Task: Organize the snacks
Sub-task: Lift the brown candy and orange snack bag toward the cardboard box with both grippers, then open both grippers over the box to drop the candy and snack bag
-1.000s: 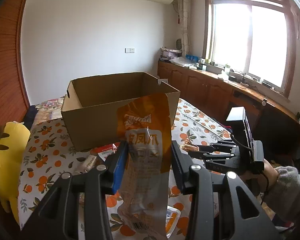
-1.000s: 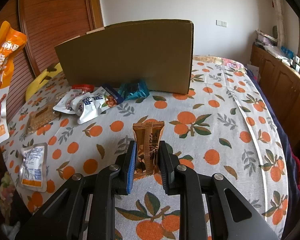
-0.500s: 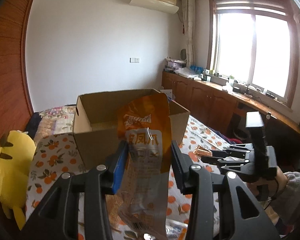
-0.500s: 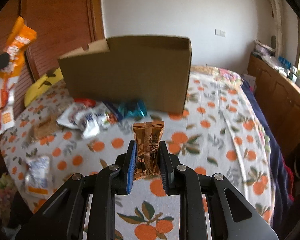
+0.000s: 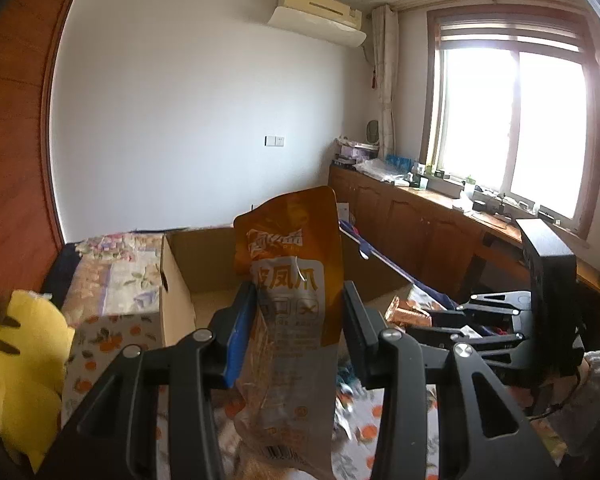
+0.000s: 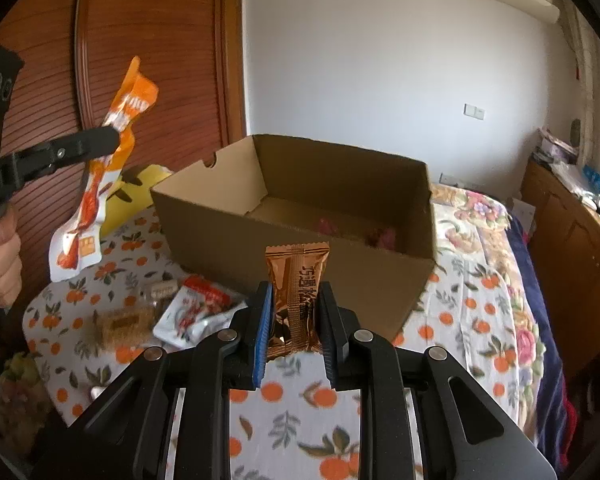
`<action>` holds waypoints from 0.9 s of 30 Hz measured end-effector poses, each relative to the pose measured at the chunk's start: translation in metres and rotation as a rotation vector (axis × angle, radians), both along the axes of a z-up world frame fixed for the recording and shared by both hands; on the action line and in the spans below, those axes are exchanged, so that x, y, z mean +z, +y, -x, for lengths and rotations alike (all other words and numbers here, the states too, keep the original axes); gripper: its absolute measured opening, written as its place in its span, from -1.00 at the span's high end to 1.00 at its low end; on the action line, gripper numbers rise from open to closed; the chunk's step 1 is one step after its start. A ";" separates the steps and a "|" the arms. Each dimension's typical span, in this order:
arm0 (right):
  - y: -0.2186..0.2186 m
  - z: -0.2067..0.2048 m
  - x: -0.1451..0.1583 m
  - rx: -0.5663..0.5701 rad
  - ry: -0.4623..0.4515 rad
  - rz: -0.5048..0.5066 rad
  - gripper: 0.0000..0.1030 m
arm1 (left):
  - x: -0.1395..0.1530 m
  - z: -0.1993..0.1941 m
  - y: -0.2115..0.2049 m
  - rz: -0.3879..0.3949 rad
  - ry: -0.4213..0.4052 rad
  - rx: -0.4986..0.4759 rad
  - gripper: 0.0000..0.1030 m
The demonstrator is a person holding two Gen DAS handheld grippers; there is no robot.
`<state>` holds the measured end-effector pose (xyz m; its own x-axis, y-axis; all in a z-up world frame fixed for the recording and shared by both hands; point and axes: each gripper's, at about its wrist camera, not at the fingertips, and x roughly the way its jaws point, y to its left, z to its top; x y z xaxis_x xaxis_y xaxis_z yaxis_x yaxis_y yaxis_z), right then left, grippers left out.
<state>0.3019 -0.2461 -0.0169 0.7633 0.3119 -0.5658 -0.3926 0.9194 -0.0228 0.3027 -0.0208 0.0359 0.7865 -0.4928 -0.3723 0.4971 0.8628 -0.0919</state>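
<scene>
1. Right wrist view: copper-brown snack bar (image 6: pixel 296 300) upright, clamped between the right gripper (image 6: pixel 294 324) fingers, held in the air in front of the cardboard box (image 6: pixel 300 232), near its front wall.
2. Left gripper (image 5: pixel 296 340) clamped on the orange chicken-feet pouch (image 5: pixel 290 320), which hangs long and floppy. In the right view the same pouch (image 6: pixel 100 176) hangs up and to the left of the box, not yet over the opening.
3. Box open-topped on the orange-print cloth (image 6: pixel 480 320); a few pinkish items already inside at the back, too blurred to name.
4. Step in hand, by my read: carry both snacks over the rim and drop them in.
5. To do it well: lift the bar clear of the front wall before pushing forward, so it doesn't snag the cardboard edge; release once fully over the box floor.
6. The pouch tail dangles low, so raise it enough that the bottom clears the side wall, then lower it in before opening.
7. Bring the grippers in one after the other to avoid a clash over the opening.
8. Loose packets (image 6: pixel 196 312) on the cloth by the box front remain to be sorted.
</scene>
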 end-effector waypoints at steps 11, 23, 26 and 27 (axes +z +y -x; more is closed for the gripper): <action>-0.001 -0.060 0.022 -0.012 -0.052 -0.061 0.61 | -0.003 -0.062 0.001 0.016 -0.020 0.020 0.20; 0.003 -0.104 -0.007 -0.021 0.001 -0.070 0.61 | -0.028 -0.103 -0.014 0.015 0.033 -0.005 0.19; 0.002 -0.107 -0.011 -0.028 0.007 -0.066 0.55 | -0.032 -0.108 -0.020 0.002 0.054 -0.005 0.13; 0.001 -0.109 -0.013 -0.035 0.007 -0.063 0.53 | -0.033 -0.109 -0.021 0.000 0.066 -0.003 0.13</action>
<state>0.4105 -0.2447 -0.0297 0.7704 0.3206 -0.5511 -0.3604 0.9320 0.0385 0.4119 -0.0417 0.0029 0.7589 -0.4950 -0.4232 0.4924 0.8614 -0.1246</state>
